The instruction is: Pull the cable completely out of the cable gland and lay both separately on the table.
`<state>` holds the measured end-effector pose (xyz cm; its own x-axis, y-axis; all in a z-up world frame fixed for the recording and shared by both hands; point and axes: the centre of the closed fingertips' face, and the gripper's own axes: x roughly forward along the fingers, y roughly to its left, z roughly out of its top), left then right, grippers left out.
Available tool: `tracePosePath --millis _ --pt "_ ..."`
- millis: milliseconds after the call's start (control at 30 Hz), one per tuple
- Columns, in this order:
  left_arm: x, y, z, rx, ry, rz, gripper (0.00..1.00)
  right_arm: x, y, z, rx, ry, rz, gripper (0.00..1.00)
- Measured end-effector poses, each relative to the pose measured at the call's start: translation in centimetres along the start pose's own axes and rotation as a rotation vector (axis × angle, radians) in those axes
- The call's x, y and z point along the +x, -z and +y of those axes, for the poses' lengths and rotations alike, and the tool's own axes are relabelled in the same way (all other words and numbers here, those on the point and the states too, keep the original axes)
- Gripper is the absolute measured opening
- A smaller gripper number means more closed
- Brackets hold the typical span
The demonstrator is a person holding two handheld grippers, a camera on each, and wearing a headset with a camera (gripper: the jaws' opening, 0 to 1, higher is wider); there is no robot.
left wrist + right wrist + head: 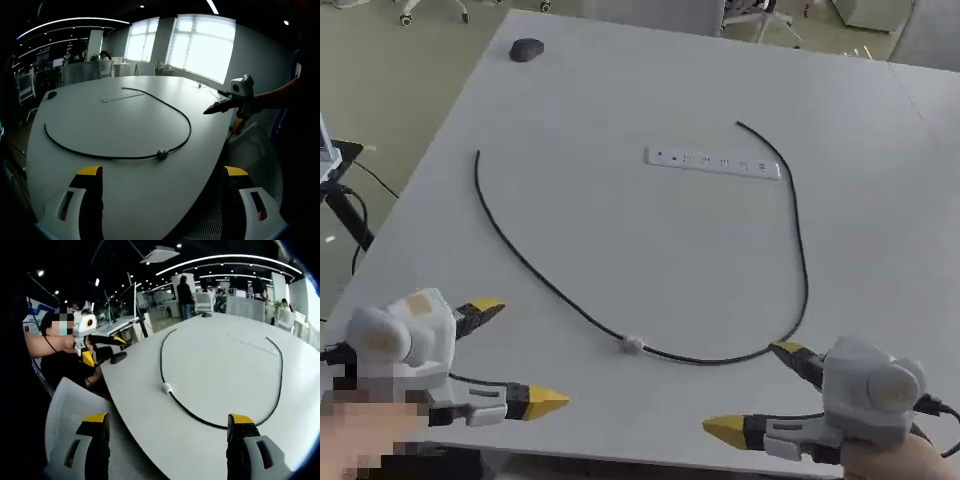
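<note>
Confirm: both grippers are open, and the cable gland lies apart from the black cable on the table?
Not quite. The head view shows the cable gland threaded on the black cable, not apart. The left gripper and right gripper are open.

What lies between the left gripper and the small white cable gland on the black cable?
Bare white tabletop separates left gripper from cable gland, per head view.

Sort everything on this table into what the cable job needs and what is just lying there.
For the job:
- black cable
- white cable gland, threaded on the cable
- left gripper and right gripper, both open and empty

Lying about:
- white power strip
- small dark object at the far corner of the table
</note>
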<state>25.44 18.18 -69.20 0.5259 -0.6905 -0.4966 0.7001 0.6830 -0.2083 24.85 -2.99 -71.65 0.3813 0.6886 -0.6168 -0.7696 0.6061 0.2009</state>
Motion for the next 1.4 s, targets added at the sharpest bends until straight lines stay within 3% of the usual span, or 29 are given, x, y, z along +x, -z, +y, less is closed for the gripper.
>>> tracePosePath --millis 200,600,867,1033,1400 --pt "0.2 0.6 -0.9 0.013 0.025 0.016 0.98 -0.1 0.3 0.5 -0.001 -0.001 0.005 0.98" --pt "-0.2 -0.2 -1.0 -0.012 0.025 -0.007 0.99 -0.2 0.1 0.2 0.022 -0.001 -0.007 0.96" --pt "0.2 1.1 -1.3 -0.01 0.016 0.008 0.99 0.6 -0.9 -0.1 0.001 -0.005 -0.009 0.97" --pt "0.3 0.9 -0.9 -0.037 0.007 -0.008 0.99 1.2 -1.8 -0.3 -0.02 -0.025 -0.002 0.95" --pt "0.7 0.7 0.0 -0.017 -0.013 0.001 0.99 2.8 -3.2 -0.9 -0.069 -0.036 0.03 0.87"
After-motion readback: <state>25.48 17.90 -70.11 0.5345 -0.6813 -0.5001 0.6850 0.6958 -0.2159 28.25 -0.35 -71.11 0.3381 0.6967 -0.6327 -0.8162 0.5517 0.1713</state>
